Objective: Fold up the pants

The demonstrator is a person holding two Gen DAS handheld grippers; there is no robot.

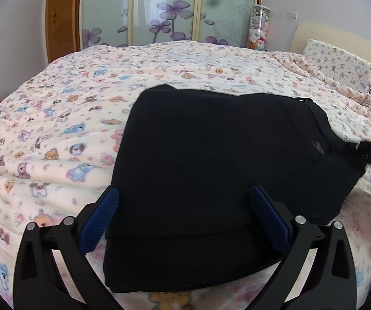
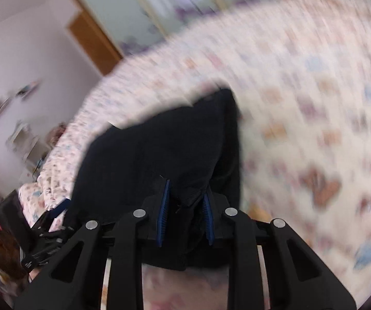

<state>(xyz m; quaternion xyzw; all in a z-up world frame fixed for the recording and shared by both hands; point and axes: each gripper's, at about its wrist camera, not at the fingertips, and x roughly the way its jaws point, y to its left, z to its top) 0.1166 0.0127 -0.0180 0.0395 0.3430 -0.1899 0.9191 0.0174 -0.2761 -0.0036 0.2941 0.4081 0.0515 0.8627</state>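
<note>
One pair of black pants point(image 1: 211, 175) folded near the bed's point(image 1: 56, 118) front edge, two grippers: left gripper point(image 1: 185, 217) spread wide astride the near fold, right gripper point(image 2: 185, 214) pinching a fabric corner, tilted.

The pants point(image 1: 211, 175) lay on the bed point(image 1: 56, 118) in front of me, between my left gripper's point(image 1: 185, 219) spread fingers. My right gripper point(image 2: 185, 211) pinched their right edge. The pillow point(image 1: 340, 64) sat far right, the wardrobe point(image 1: 170, 10) behind.
</note>
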